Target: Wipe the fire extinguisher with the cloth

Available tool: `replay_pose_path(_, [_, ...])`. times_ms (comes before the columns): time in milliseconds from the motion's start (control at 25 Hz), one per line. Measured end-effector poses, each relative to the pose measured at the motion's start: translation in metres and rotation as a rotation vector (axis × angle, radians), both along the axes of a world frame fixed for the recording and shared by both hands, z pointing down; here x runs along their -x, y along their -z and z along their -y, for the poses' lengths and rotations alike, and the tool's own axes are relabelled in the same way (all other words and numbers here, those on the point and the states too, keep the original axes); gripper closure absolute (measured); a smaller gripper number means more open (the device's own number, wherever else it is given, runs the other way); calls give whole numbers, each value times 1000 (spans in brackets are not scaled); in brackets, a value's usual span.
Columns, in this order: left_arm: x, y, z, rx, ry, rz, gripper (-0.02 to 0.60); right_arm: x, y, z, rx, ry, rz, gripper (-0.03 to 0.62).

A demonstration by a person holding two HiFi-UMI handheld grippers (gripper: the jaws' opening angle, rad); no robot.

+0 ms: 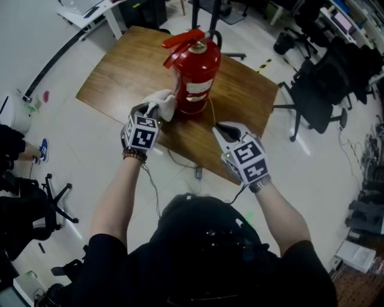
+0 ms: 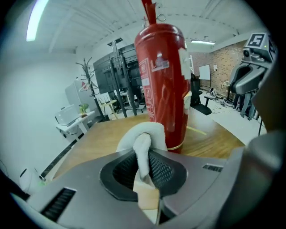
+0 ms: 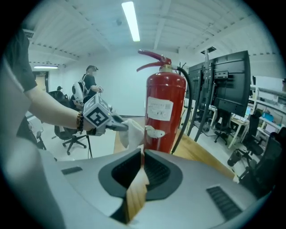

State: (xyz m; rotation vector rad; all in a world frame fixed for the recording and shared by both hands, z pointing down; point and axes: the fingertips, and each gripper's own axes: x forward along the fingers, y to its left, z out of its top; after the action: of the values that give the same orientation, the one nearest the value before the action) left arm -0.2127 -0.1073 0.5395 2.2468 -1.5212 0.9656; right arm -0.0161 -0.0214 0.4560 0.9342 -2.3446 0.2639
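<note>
A red fire extinguisher point(image 1: 195, 72) stands upright on the wooden table point(image 1: 132, 66), black hose at its far side. My left gripper point(image 1: 153, 110) is shut on a white cloth point(image 1: 165, 103), which hangs just left of the cylinder's lower half, close to it; whether they touch I cannot tell. In the left gripper view the cloth point(image 2: 144, 143) bulges from between the jaws, with the extinguisher point(image 2: 163, 80) right behind. My right gripper point(image 1: 221, 128) hovers to the right of the extinguisher's base, shut and empty. In the right gripper view the extinguisher point(image 3: 163, 112) stands ahead and the cloth point(image 3: 132, 130) hangs beside it.
Black office chairs point(image 1: 318, 90) stand right of the table. A cable point(image 1: 180, 162) runs down from the table's near edge to the floor. A white desk point(image 1: 90, 9) is at the far left. A person point(image 3: 90, 82) stands far off in the right gripper view.
</note>
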Motion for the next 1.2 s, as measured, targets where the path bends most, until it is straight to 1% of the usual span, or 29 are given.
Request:
replay_pose_path(120, [-13, 27, -28, -39, 19, -1, 541, -8, 12, -14, -32, 12, 40, 578])
replay_pose_path(320, [-37, 68, -85, -97, 39, -22, 541, -19, 34, -48, -76, 37, 107, 579])
replay_pose_path(480, [-67, 102, -127, -143, 35, -27, 541, -32, 43, -74, -94, 62, 141, 580])
replay_pose_path(640, [-84, 132, -162, -180, 26, -50, 541, -35, 51, -93, -118, 70, 163, 580])
replay_pose_path(800, [-93, 154, -189, -210, -3, -76, 541, -31, 65, -108, -155, 65, 170, 580])
replay_pose_path(920, [-97, 167, -199, -234, -39, -95, 541, -31, 73, -114, -173, 41, 171, 580])
replay_pose_path(1200, [-82, 186, -217, -266, -125, -117, 541, -7, 88, -131, -209, -32, 166, 580])
